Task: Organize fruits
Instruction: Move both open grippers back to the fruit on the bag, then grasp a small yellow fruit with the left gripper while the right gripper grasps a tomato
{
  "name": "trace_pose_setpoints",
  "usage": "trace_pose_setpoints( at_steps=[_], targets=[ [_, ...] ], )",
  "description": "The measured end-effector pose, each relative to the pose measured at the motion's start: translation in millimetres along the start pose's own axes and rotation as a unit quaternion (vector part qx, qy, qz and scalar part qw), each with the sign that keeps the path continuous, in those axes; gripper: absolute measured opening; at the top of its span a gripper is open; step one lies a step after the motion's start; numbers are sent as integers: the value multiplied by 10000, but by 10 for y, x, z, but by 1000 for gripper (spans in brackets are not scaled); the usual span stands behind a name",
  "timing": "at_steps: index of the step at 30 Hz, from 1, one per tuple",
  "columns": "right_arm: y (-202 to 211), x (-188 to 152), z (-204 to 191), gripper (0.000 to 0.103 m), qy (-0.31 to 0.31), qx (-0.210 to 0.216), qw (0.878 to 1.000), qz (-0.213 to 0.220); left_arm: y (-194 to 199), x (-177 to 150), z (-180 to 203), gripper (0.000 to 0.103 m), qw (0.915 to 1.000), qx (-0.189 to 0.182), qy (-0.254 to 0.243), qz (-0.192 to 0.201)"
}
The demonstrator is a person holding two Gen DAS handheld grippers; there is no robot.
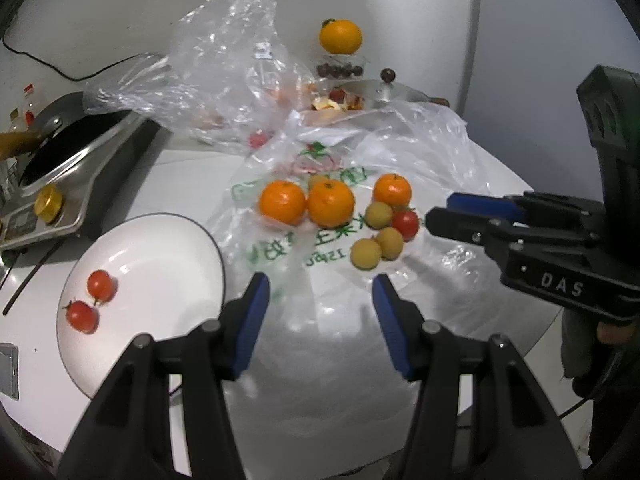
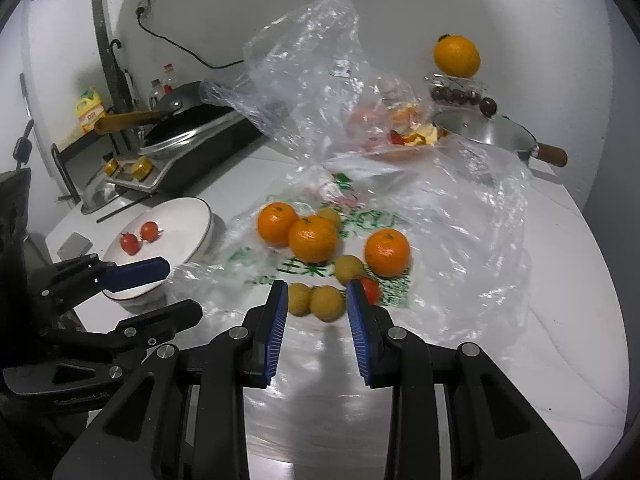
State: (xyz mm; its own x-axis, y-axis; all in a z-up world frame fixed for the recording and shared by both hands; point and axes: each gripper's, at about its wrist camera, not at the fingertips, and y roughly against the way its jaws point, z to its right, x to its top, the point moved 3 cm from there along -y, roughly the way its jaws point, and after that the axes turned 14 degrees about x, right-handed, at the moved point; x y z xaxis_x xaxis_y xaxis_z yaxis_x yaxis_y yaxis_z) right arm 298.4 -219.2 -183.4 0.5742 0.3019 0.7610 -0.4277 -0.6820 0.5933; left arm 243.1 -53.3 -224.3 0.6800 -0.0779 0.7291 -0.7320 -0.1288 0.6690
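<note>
Three oranges (image 1: 331, 203) sit on a thin, crinkly bag (image 1: 340, 320) spread on the table (image 1: 188, 168), and that bag is the main worry. It is loose and slippery, so a finger could catch the plastic w/ the fruit and drag the whole pile. The fruits are round, so a bump could make them roll off the bag, maybe off the table edge.

Next to the oranges are small yellow fruits (image 1: 365, 254) and one red tomato (image 1: 405, 224), all packed close, some touching. Going for one could push its neighbors away. The tomato looks soft, so too hard a squeeze could burst it. The oranges look fat next to the R gripper's gap, so it prob. needs to go wider for one of those.

Fruit look: oranges bright and shiny w/ little green stem spots; yellow ones smaller and dull; tomato small and glossy.

R gripper (image 2: 317, 288) points at the yellow fruits, just short of them. Its fingers have only a narrow gap and hold nothing. L gripper (image 1: 320, 284) hangs over bare bag, fingers apart wider, also holding nothing.

To the left is a white plate (image 1: 160, 272) w/ two tomatoes (image 1: 100, 285) in it. It sits just beside the bag, so a tug on the plastic could nudge it too.
</note>
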Motion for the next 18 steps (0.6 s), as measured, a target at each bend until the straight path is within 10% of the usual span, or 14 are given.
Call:
trace_pose_setpoints(
  at_steps=[18],
  targets=[
    [-299,-37,427,32,-162,80,9991,-381,-425,132,250,55,9994,96,-218,-261]
  ],
)
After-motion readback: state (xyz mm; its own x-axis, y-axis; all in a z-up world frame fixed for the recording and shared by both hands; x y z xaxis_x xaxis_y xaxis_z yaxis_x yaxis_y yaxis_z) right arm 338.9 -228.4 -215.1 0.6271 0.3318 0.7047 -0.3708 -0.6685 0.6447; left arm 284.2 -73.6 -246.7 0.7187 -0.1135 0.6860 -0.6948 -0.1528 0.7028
